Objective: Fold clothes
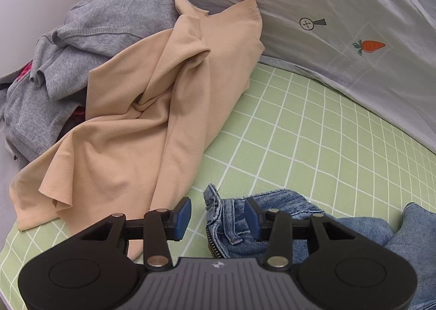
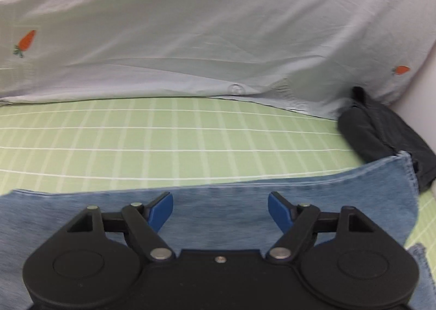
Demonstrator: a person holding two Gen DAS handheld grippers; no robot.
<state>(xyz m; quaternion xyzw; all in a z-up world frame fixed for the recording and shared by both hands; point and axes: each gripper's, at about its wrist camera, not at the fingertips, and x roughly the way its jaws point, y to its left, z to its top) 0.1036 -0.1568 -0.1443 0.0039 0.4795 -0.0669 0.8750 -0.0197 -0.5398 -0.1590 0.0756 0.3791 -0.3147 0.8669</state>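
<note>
Denim is lying under both grippers on a green sheet [image 1: 313, 130] ruled with white lines. Below the left gripper [image 1: 217, 218], the jeans [image 1: 237, 228] are sitting bunched at the waistband, with a zipper and a frayed corner showing between the two blue pads; the pads are standing apart and not pressing on the cloth, which is lying beneath them rather than pinched. Off to that gripper's left, a tan garment [image 1: 152, 119] is sprawling in loose folds, partly over a grey garment [image 1: 109, 29] heaped behind it. In the right wrist view, a flat jeans leg is stretching across the frame, its hem ending toward the right, and the right gripper [image 2: 220, 211] is hovering over it with its fingers spread wide and nothing between them. Beyond the hem a dark folded garment [image 2: 381, 135] is resting against a pale quilt [image 2: 190, 23] printed with small carrots.
</note>
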